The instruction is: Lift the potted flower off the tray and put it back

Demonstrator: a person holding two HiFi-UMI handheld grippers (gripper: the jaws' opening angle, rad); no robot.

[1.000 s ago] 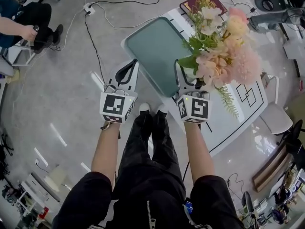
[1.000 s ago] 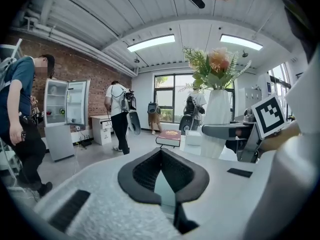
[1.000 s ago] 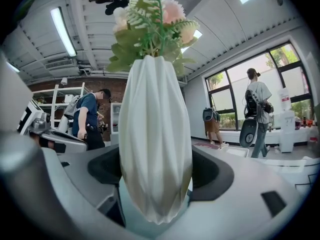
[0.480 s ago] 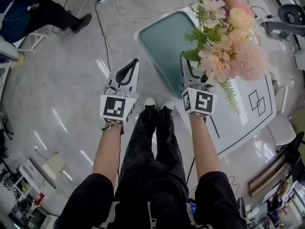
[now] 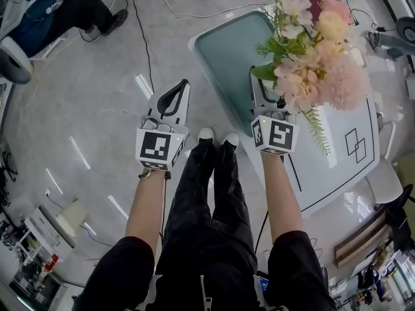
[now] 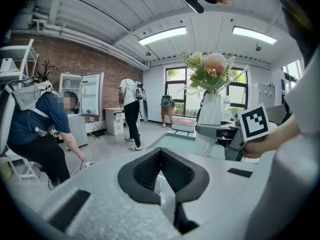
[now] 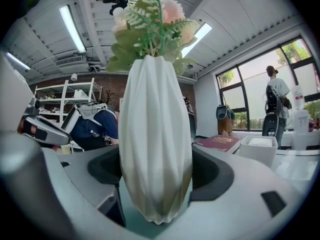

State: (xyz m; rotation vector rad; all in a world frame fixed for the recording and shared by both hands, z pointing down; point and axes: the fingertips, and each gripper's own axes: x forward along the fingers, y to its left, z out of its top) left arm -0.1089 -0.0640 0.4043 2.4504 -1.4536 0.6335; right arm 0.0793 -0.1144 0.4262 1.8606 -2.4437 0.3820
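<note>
White table [image 5: 331,167], teal tray [image 5: 227,57]. Right gripper [image 5: 258,86] pinches potted flower [image 5: 318,50]; left gripper [image 5: 175,92] pressed together, empty. Keep upright, lower gently.

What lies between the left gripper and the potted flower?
In the head view, between the left gripper and the potted flower lie bare floor, the table edge and a strip of teal tray. The right gripper grips the flower.

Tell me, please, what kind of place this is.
Probably an open lab or workshop office: a brick wall, cables across the bare floor, and a white table.
</note>
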